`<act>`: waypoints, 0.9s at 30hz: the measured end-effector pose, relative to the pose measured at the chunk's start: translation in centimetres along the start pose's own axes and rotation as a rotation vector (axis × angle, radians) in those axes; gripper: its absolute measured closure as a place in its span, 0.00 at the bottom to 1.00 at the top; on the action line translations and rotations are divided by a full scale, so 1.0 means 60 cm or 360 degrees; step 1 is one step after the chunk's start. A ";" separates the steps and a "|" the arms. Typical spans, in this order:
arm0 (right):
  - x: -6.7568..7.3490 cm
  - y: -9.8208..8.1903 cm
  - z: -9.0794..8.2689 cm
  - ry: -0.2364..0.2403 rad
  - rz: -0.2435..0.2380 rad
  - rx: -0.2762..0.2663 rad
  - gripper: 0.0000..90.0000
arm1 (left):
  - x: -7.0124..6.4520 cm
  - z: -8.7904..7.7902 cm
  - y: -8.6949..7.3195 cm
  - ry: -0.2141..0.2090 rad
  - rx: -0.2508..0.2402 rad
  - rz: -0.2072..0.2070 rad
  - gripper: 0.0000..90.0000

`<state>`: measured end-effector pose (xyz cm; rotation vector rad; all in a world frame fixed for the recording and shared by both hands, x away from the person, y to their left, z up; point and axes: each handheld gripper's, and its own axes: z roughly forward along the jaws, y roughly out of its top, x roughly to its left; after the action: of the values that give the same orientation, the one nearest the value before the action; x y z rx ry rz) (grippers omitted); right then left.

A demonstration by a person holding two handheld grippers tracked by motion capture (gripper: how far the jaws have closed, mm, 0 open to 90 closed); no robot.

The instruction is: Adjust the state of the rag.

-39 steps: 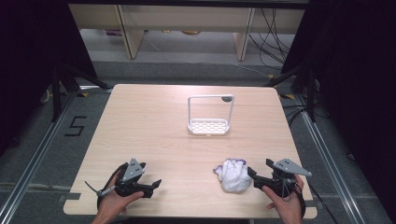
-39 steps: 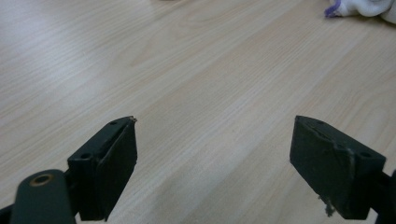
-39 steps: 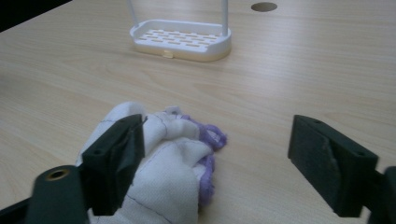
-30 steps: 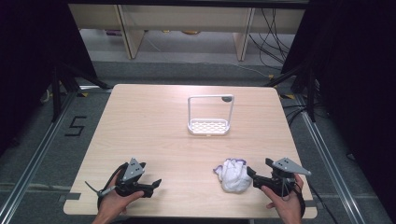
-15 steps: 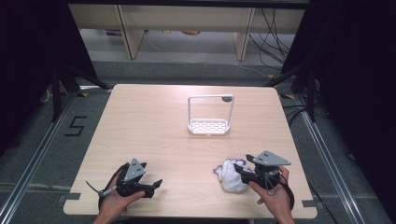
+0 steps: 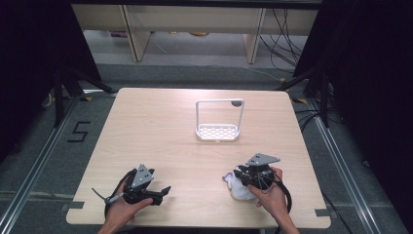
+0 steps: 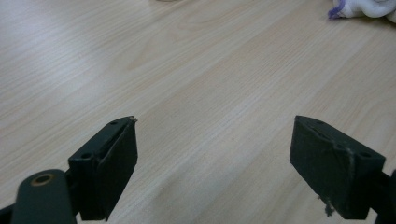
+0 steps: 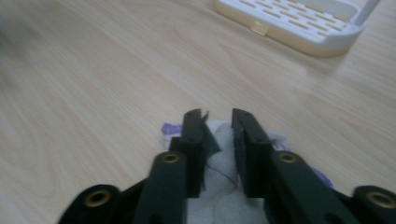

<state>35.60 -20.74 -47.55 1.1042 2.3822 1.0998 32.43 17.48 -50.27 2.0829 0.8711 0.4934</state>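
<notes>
A crumpled white cloth (image 6: 239, 190) with a purple edge lies near the table's front right. My right gripper (image 6: 237, 174) sits on top of it, held by a hand. In the right gripper view the two black jaws stand almost together at my right gripper (image 8: 219, 122), with a fold of the cloth (image 8: 218, 173) pinched between them. My left gripper (image 6: 163, 191) rests at the front left of the table, held by the other hand. Its jaws stand wide apart over bare wood at my left gripper (image 7: 212, 163), and the cloth (image 7: 362, 7) shows far off at the top right.
A white plastic rack (image 6: 217, 131) with a slotted base and a tall loop handle stands at the table's middle back; its base (image 8: 299, 21) lies ahead of the right gripper. The wooden table (image 6: 156, 136) ends close behind both hands.
My right gripper has moved left from beside the cloth onto it, and its jaws have come together on the cloth. The left gripper has stayed in place.
</notes>
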 end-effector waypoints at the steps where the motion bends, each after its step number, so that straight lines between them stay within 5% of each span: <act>1: 0.003 0.003 -0.004 0.0030 0.0009 -0.0011 0.90 | -0.001 0.001 0.000 -0.0011 -0.0008 0.0008 0.17; 7: 0.023 0.034 -0.033 0.0049 -0.0126 -0.0178 0.94 | -0.002 0.000 0.001 -0.0009 -0.0013 0.0006 0.17; 13: 0.034 0.068 -0.050 0.0123 -0.0157 -0.0252 0.94 | 0.002 -0.004 0.001 0.0004 -0.0010 0.0017 0.17; 21: 0.069 0.156 -0.070 0.0415 -0.0221 -0.0528 0.95 | 0.002 -0.014 -0.003 -0.0003 -0.0106 -0.0064 0.17; 22: 0.070 0.158 -0.070 0.0429 -0.0207 -0.0549 0.95 | 0.006 -0.018 -0.003 -0.0014 -0.0083 -0.0025 0.17; 25: 0.063 0.145 -0.062 0.0429 -0.0191 -0.0508 0.95 | 0.003 -0.015 -0.003 -0.0009 -0.0120 -0.0062 0.17; 26: 0.042 0.116 -0.040 0.0384 -0.0192 -0.0400 0.95 | 0.005 -0.017 -0.003 -0.0013 -0.0090 -0.0037 0.17; 27: 0.042 0.116 -0.040 0.0384 -0.0192 -0.0400 0.95 | 0.001 -0.014 -0.003 -0.0009 -0.0112 -0.0066 0.17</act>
<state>36.30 -17.21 -40.63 0.7711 2.3623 1.5124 31.90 18.04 -49.91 1.9976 0.8797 0.4892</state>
